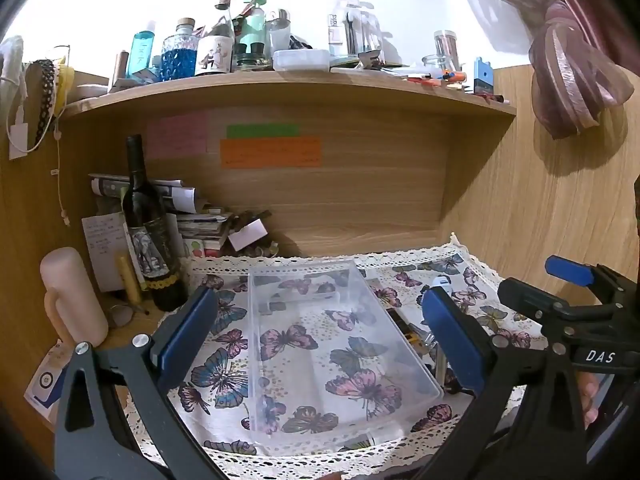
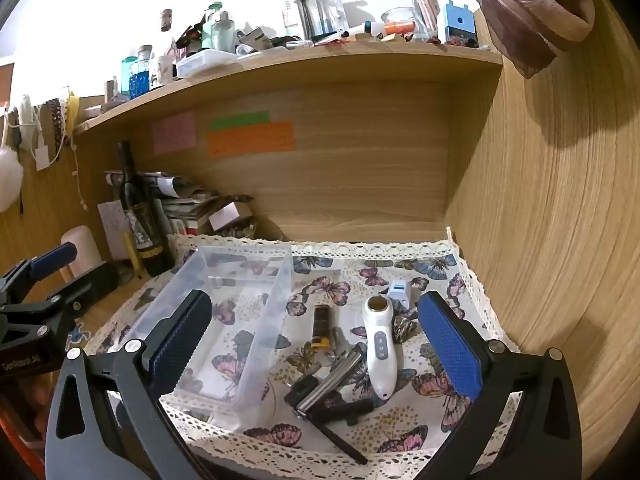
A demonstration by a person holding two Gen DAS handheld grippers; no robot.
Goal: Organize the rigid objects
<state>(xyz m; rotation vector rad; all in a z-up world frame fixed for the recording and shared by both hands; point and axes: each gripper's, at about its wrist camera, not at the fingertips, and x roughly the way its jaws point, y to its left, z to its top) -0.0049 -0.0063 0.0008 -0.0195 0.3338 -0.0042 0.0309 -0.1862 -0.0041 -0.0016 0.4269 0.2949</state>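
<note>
An empty clear plastic box (image 1: 320, 336) (image 2: 228, 320) lies on the butterfly cloth (image 2: 360, 436). Right of it lie loose items: a white handheld device (image 2: 380, 352), a small white and blue charger (image 2: 400, 294), a dark brown and yellow stick (image 2: 321, 326), a metal bar (image 2: 332, 380) and black tools (image 2: 344, 408). My left gripper (image 1: 320, 340) is open and empty, hovering over the box. My right gripper (image 2: 316, 340) is open and empty above the loose items. The right gripper also shows at the right edge of the left wrist view (image 1: 568, 312).
A dark wine bottle (image 1: 148, 232), a pale pink mug (image 1: 72, 296) and a heap of papers (image 1: 200, 220) stand at the back left. A cluttered shelf (image 1: 280, 88) runs overhead. A wooden wall (image 2: 540, 240) closes the right side.
</note>
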